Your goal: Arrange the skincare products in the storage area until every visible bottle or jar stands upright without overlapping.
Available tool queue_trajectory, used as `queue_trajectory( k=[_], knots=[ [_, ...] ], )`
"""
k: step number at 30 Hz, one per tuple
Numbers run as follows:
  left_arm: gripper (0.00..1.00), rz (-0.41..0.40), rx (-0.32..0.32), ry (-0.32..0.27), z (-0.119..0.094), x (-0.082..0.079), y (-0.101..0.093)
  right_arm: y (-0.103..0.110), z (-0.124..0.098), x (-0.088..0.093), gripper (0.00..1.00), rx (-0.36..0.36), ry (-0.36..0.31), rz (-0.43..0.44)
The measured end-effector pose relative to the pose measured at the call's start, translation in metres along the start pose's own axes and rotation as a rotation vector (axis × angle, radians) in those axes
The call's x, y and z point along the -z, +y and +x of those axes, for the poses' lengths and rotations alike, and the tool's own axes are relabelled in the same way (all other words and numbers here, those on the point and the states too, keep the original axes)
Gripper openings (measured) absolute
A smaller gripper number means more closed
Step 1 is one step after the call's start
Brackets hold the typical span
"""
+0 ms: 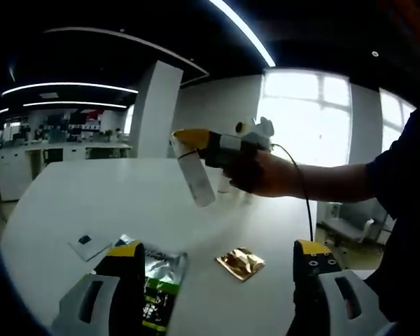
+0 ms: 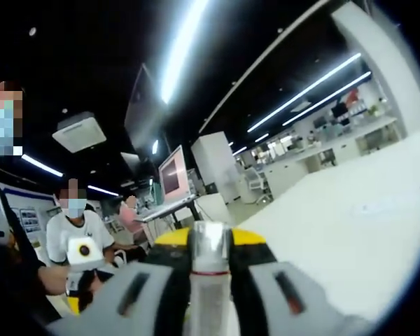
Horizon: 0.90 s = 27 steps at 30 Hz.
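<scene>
Right gripper [image 2: 208,269] clamped on a white tube [image 1: 196,176], held in the air above the white table [image 1: 91,203].

In the left gripper view, a hand [image 1: 255,171] carries the right gripper over the table, the tube hanging tilted from its yellow-tipped jaws. The left gripper [image 1: 217,262] stands with jaws apart and nothing between them. Below it on the table lie a silver-and-green sachet [image 1: 157,283], a gold foil sachet [image 1: 240,262] and a small white card [image 1: 87,243], well apart from the tube. In the right gripper view the tube's silvery end, perhaps its crimped seal, sits between the jaws.
</scene>
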<state>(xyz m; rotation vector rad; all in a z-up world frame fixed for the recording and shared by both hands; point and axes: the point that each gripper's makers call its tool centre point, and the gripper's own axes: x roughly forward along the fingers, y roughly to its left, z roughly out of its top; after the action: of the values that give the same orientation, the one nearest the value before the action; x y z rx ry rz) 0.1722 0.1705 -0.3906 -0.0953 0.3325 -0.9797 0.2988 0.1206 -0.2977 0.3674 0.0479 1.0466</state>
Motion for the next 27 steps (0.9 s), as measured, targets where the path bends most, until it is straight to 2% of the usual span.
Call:
queue_trajectory(
  k=[15,27],
  knots=[
    [0.88,0.014,0.027,-0.009,0.028,-0.012,0.001,0.023,-0.008,-0.002,0.19,-0.044,-0.021,-0.008],
    [0.87,0.021,0.062,-0.005,0.044,-0.023,-0.004,0.048,-0.01,-0.001,0.19,-0.113,-0.028,-0.017]
  ],
)
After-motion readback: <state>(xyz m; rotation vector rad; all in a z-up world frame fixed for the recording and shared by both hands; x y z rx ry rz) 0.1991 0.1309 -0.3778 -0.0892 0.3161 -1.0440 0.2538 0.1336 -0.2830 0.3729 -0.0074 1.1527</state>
